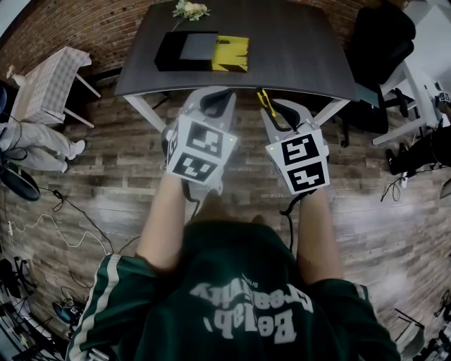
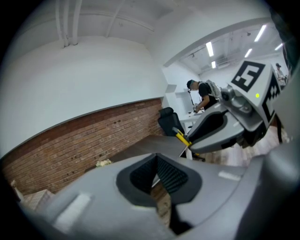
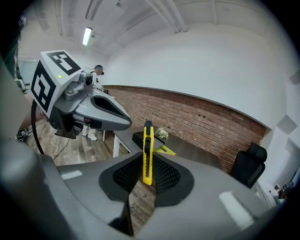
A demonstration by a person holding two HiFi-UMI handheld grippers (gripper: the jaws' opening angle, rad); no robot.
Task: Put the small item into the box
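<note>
A yellow utility knife (image 3: 147, 152) stands upright between the pads of my right gripper (image 3: 146, 176), which is shut on it. In the head view the knife (image 1: 266, 102) sticks out ahead of the right gripper (image 1: 273, 107), over the near edge of the dark table (image 1: 296, 56). The black box (image 1: 184, 51) lies at the table's far side with a yellow part (image 1: 231, 53) beside it. My left gripper (image 1: 213, 99) is level with the right one, jaws together and empty. In its own view the left gripper (image 2: 157, 176) holds nothing.
A small bunch of flowers (image 1: 190, 10) lies behind the box. A black office chair (image 1: 380, 42) stands at the table's right end. A white chair (image 1: 53, 81) with a checked cover stands on the left. Cables lie on the wooden floor (image 1: 84, 211).
</note>
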